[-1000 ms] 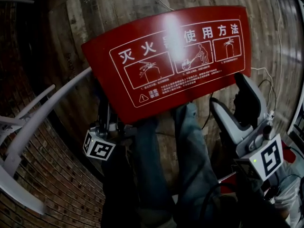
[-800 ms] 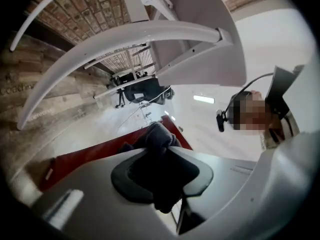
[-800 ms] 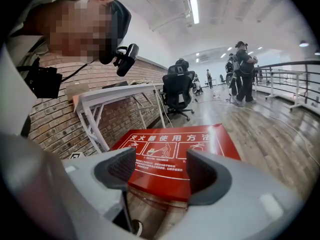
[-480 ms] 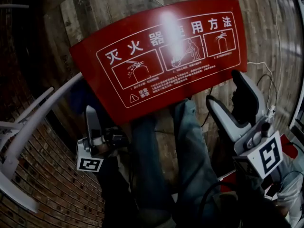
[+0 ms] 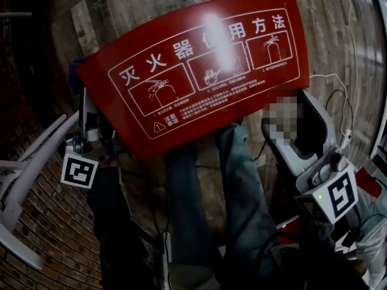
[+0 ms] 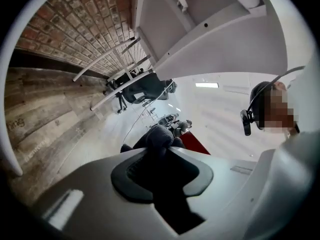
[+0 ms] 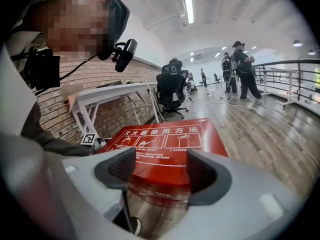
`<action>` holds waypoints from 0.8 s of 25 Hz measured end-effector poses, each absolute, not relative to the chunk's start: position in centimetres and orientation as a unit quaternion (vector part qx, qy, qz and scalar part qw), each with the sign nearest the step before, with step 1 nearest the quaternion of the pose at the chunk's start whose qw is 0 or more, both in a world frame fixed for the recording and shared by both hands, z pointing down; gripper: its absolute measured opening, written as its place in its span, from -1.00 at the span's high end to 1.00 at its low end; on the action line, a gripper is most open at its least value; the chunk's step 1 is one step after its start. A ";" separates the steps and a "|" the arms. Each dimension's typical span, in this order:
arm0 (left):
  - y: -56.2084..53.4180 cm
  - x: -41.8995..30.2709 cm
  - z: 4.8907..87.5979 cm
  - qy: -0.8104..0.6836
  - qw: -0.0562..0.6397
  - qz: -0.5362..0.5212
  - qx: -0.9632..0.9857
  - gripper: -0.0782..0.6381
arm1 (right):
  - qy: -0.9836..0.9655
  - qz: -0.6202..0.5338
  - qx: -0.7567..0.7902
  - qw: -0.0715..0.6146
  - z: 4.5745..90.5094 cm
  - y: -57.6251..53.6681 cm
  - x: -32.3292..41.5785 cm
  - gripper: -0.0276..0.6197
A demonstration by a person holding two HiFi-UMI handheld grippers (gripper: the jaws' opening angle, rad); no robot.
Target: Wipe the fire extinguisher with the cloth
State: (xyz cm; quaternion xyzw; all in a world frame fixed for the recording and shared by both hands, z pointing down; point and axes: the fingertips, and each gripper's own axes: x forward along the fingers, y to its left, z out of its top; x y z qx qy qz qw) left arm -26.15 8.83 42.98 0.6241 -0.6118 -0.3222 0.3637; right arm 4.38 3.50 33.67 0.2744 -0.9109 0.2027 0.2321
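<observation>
Room: wood-plank floor (image 5: 121, 17) runs behind everything in the head view; a red brick wall (image 5: 48, 240) fills the lower left, with white metal table legs (image 5: 24, 180) slanting across it
Task's thing: red glossy fire extinguisher panel with white printed usage diagrams (image 5: 199, 71) takes up the upper centre of the head view, tilted with its left end lower; a white glare patch sits at its top middle
Left gripper: left gripper (image 6: 159, 159) stands at the left of the head view with its jaws pinched on a dark bunched cloth (image 6: 160, 136); the wad pokes out past the tips, just beside the panel's left corner; whether it touches the red face cannot be told
Right gripper: right gripper (image 7: 160, 171) sits at the lower right with its jaws spread and nothing between the pads; the panel lies beyond them
Step in hand: judged to be wiping at the panel's left end
Doing it well: keep the pinch firm so the wad does not slip; press the protruding cloth flat on the gloss; sweep in overlapping passes toward the right across the diagrams; the free gripper could steady the lower right edge
Around: person's blue-jeaned legs (image 5: 242, 192) below the panel; thin white cable (image 5: 338, 95) at right; black office chair (image 7: 172, 89) and standing people (image 7: 242, 69) far off
In the way: table legs crowd the left gripper; the cable may snag the right one
</observation>
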 end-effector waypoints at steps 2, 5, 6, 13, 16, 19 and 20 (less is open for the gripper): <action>9.8 -26.0 42.3 -0.604 0.361 -0.344 0.622 0.58 | -0.911 0.203 0.275 0.232 33.7 3.6 4.4 -0.06; 12.5 -26.1 40.6 -0.622 0.329 -0.364 0.611 0.58 | -0.911 0.194 0.275 0.238 33.7 3.4 4.9 -0.06; 13.6 -26.1 39.7 -0.638 0.309 -0.352 0.611 0.58 | -0.912 0.190 0.273 0.239 33.6 3.3 5.1 -0.06; 18.1 -20.2 30.1 -0.629 0.235 -0.273 0.689 0.57 | -0.931 0.165 0.212 0.246 32.8 3.9 5.3 -0.06; 15.6 -15.2 26.7 -0.577 0.232 -0.202 0.757 0.57 | -0.945 0.123 0.152 0.264 32.7 5.6 3.9 -0.06; 11.6 -11.5 28.1 -0.541 0.283 -0.127 0.782 0.56 | -0.955 0.027 0.070 0.287 32.5 8.0 1.4 -0.06; 10.4 -10.7 29.1 -0.525 0.313 -0.124 0.782 0.56 | -0.956 -0.010 0.041 0.289 32.3 8.7 0.3 -0.06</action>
